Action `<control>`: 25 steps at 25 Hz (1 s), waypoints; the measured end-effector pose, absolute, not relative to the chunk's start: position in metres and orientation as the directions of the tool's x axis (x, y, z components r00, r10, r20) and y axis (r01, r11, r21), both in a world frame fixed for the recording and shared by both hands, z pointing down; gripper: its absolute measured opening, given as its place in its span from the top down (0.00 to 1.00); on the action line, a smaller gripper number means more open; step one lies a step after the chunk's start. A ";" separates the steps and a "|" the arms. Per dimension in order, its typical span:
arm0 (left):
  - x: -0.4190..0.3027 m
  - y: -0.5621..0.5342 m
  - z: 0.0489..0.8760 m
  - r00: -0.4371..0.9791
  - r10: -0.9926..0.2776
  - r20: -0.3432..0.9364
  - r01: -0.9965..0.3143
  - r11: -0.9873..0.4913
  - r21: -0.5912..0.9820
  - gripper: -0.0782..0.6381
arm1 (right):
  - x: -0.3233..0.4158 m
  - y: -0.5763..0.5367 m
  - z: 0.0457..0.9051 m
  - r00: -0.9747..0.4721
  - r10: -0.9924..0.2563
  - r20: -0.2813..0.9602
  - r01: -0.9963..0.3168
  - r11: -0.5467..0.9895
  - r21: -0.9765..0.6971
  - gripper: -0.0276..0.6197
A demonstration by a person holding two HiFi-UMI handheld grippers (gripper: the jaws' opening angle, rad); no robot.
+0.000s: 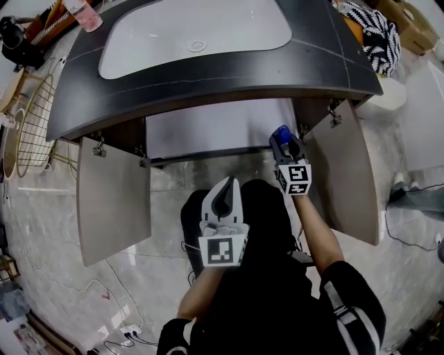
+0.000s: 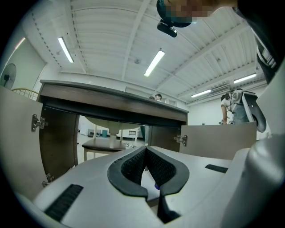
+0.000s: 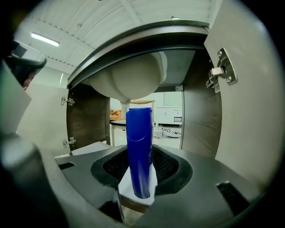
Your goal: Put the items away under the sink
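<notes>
Right hand-held gripper [image 1: 284, 142]: clenched on the blue bottle [image 3: 139, 133], which stands upright between its pads. I hold it at the mouth of the cabinet [image 1: 215, 128], under the sink basin [image 3: 129, 75]. Both cabinet doors [image 1: 114, 201] are swung open. Left hand-held gripper [image 2: 145, 153]: pads pressed together, nothing held, near my body.

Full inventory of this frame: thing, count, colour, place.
blue bottle: one, blue, upright between the right claw's jaws, at the cabinet opening
sink basin: one, white, set in the countertop
countertop: one, dark grey, above the cabinet
cabinet doors: two, grey-beige, swung open either side
wire basket: one, pale, left of the counter
pink container: one, on the counter's far left corner
left claw: shut, empty, below the opening
right claw: shut on the bottle
</notes>
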State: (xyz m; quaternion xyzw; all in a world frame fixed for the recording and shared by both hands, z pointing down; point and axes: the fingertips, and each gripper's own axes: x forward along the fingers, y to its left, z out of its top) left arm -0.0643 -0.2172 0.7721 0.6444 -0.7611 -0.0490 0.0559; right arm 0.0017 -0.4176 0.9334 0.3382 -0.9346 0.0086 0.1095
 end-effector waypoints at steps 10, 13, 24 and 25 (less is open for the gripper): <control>-0.067 -0.230 0.783 -0.145 -0.989 0.019 -0.979 0.146 0.145 0.87 | -0.008 -0.453 0.991 -0.718 -0.646 0.257 -0.653 0.754 0.070 0.73; -0.072 -0.228 0.790 -0.149 -0.988 0.029 -0.976 0.152 0.157 0.87 | -0.011 -0.463 1.010 -0.704 -0.649 0.286 -0.663 0.746 0.063 0.73; -0.082 -0.226 0.803 -0.140 -0.989 0.041 -0.978 0.145 0.152 0.87 | -0.020 -0.486 1.051 -0.667 -0.674 0.319 -0.697 0.715 0.053 0.73; -0.083 -0.226 0.804 -0.143 -0.989 0.041 -0.977 0.147 0.153 0.87 | -0.020 -0.487 1.050 -0.669 -0.673 0.314 -0.695 0.717 0.055 0.73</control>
